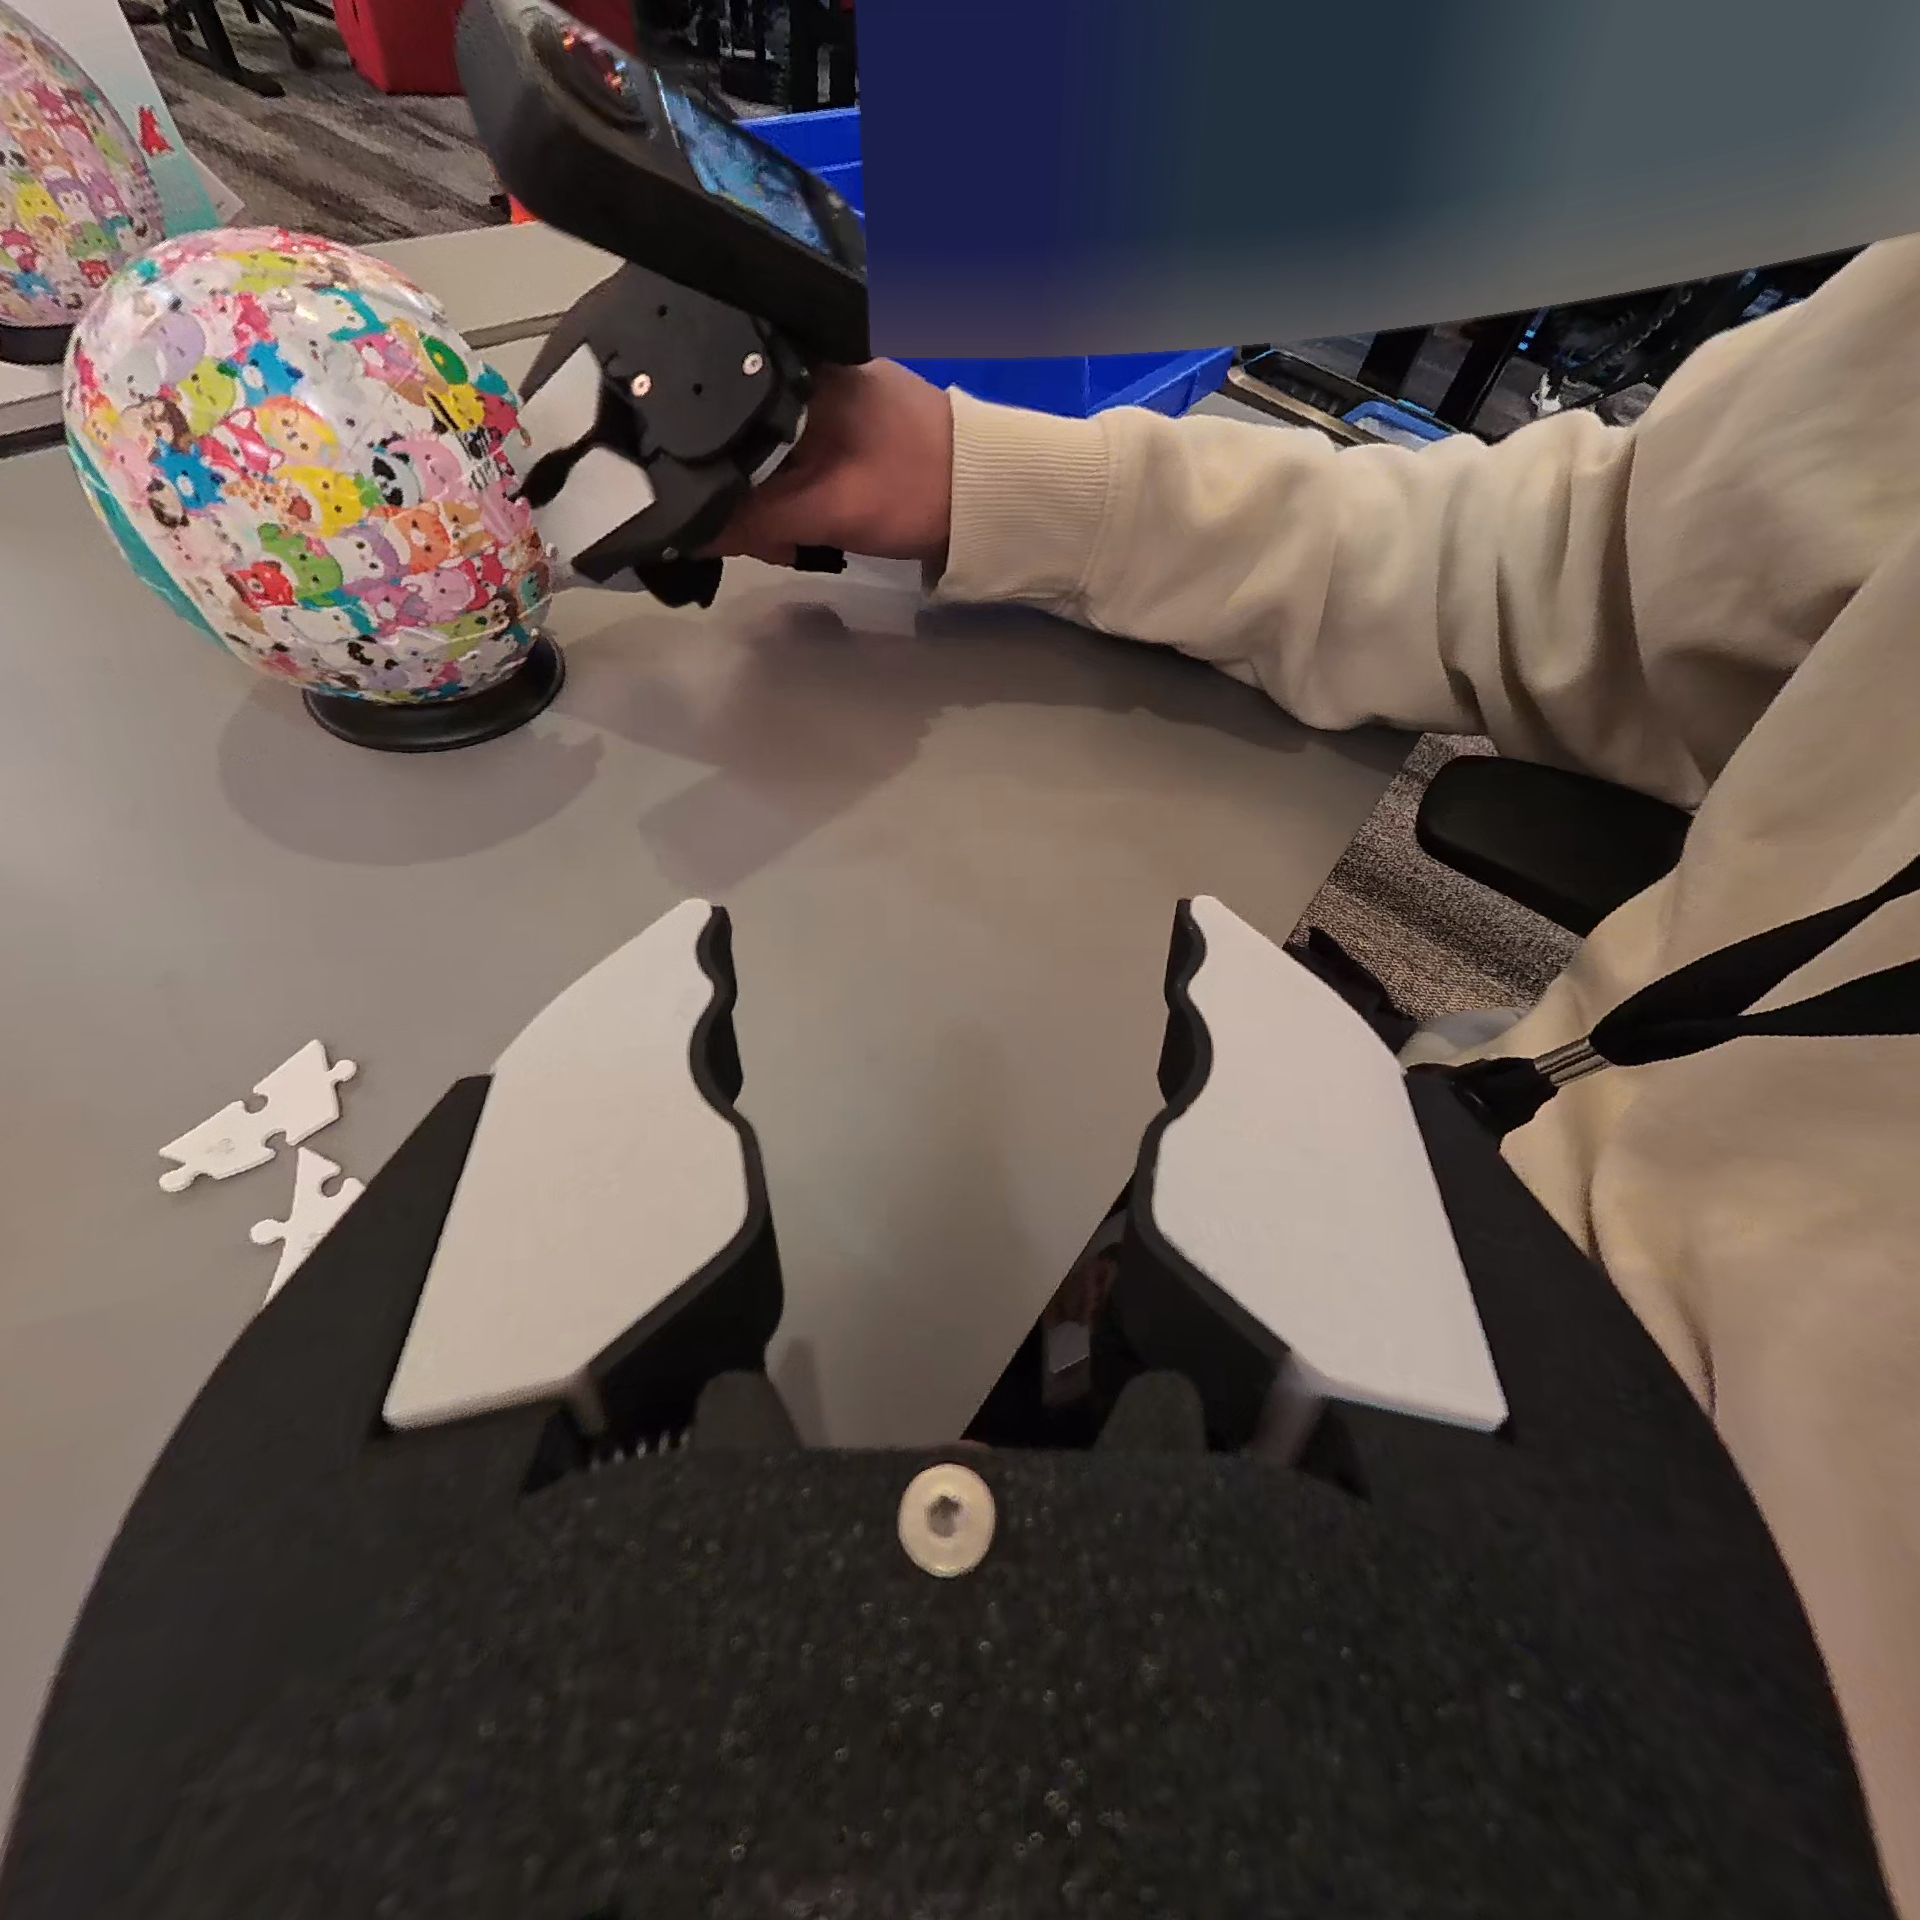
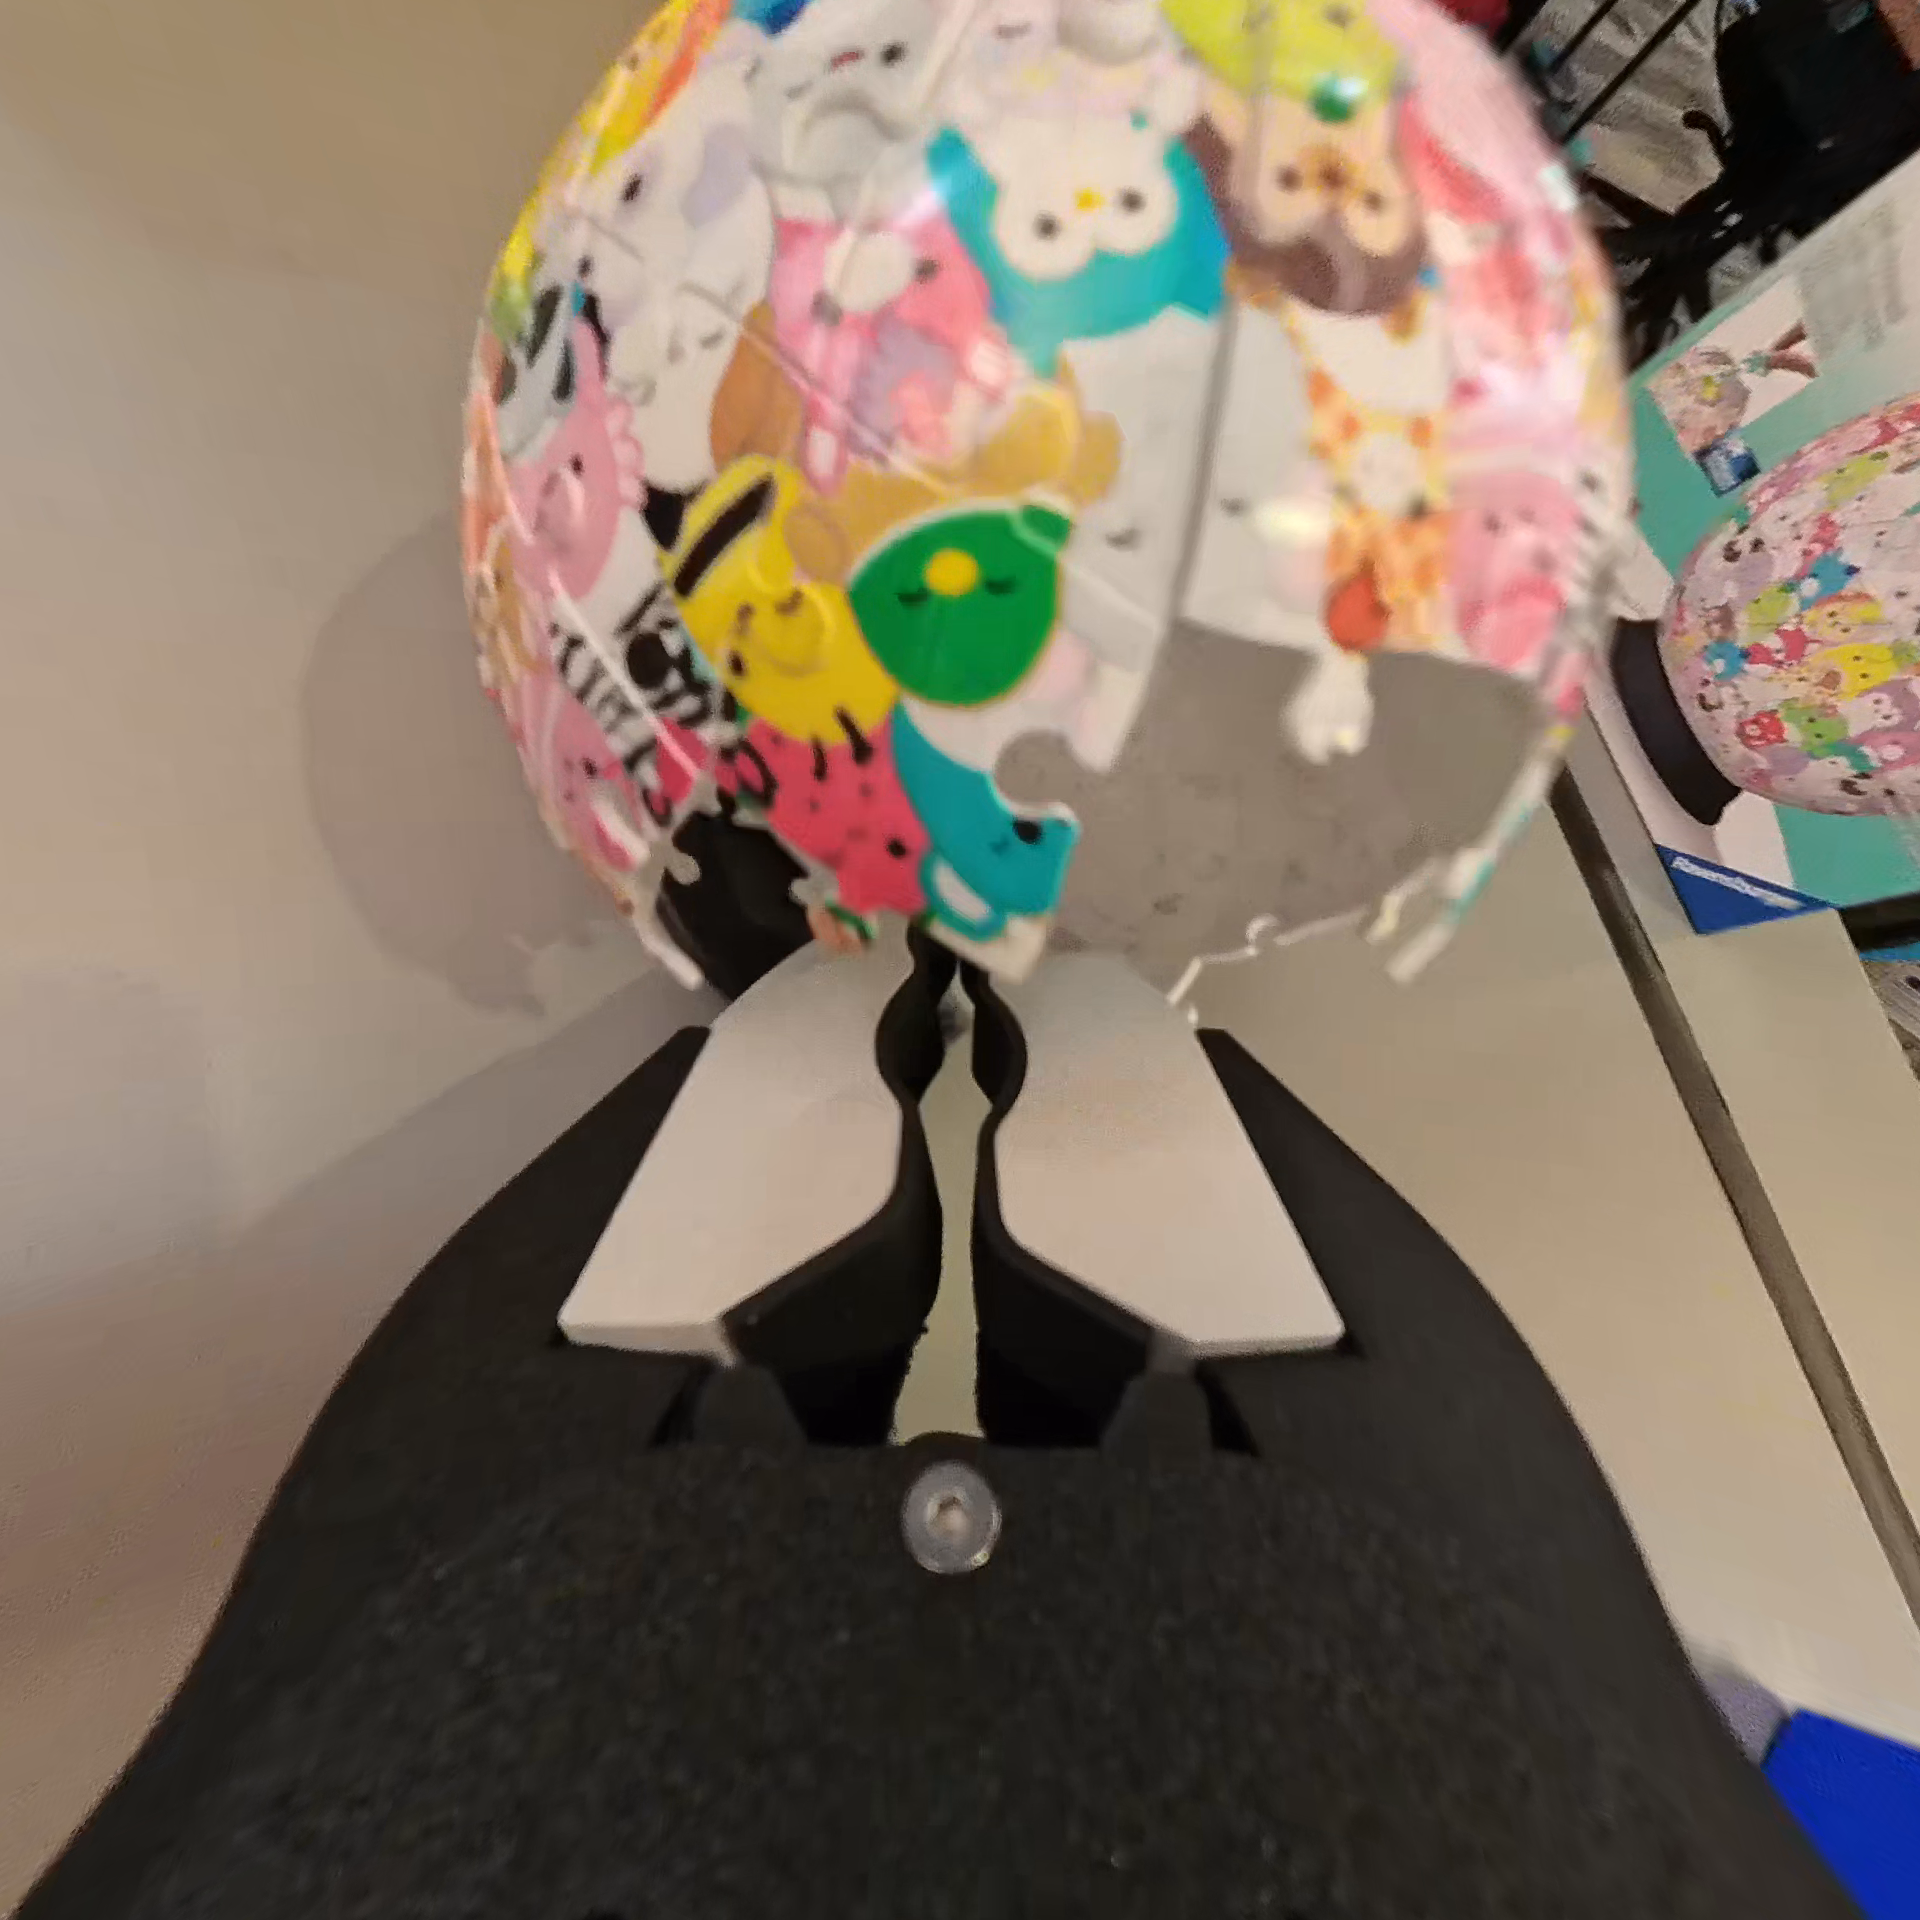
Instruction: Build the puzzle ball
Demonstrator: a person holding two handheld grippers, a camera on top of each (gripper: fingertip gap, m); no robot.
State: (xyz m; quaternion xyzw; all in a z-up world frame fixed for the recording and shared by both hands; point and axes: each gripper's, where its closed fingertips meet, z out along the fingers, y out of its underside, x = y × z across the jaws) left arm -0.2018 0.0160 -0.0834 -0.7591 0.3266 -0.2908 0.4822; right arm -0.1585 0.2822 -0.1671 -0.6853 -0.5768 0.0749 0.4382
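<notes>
the puzzle ball (image 1: 301, 457) looks mostly built: it sits on a black ring stand (image 1: 436, 707) at the far left of the grey table (image 1: 935, 810), and most of its shell is closed with colourful cartoon-animal pieces. what is left shows in the right wrist view, where a ragged gap (image 2: 1226, 831) low on the ball opens onto the plain grey inside, edged with knobs and sockets. at least two loose pieces (image 1: 260, 1122) lie white side up on the near left of the table, so i judge a few pieces remain to be fitted.

the right gripper (image 2: 951, 997) is pressed up against the lower side of the ball, its jaws nearly together with only a thin slit between them; whether they pinch a piece or the shell's edge i cannot tell, as the view is blurred there. the left gripper (image 1: 951, 925) hangs over bare table nearer the person, jaws wide apart and holding nothing.

the surface is glossy and catches highlights. the puzzle's box (image 2: 1766, 582), picturing a finished ball, stands beyond the ball.
</notes>
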